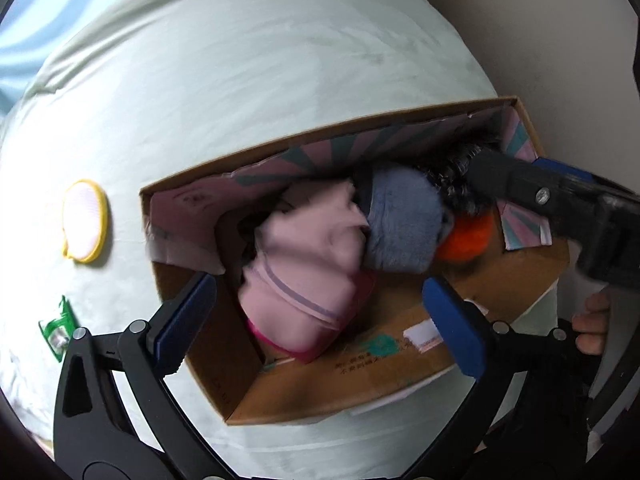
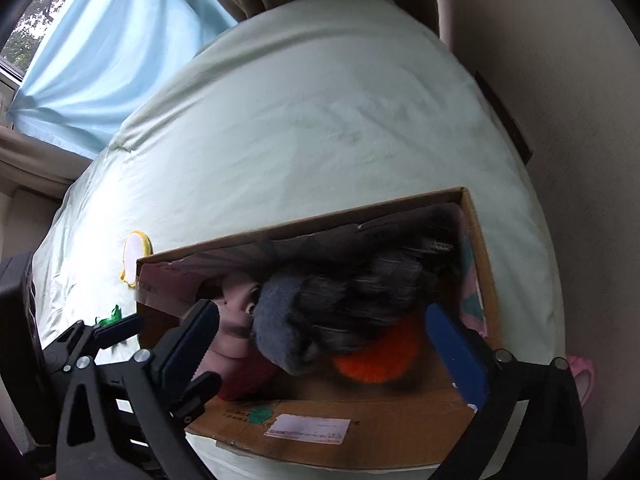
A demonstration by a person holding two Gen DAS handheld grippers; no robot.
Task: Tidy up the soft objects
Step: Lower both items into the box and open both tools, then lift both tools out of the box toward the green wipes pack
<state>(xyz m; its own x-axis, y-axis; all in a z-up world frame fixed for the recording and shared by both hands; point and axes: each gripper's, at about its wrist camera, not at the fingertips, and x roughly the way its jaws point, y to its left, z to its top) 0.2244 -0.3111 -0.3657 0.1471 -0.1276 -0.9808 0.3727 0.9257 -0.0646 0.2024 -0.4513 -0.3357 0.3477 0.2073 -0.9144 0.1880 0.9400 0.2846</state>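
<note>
An open cardboard box lies on a pale green bed. It holds a pink garment, a grey-blue fuzzy piece, a dark grey knit piece and an orange fluffy piece. My left gripper is open and empty, its fingers astride the box's near left part above the pink garment. My right gripper is open and empty over the box's right part; it enters the left wrist view from the right. The box also shows in the right wrist view.
A round white pad with a yellow rim and a green-printed packet lie on the bed left of the box. A blue curtain hangs at the far left, a wall runs along the right.
</note>
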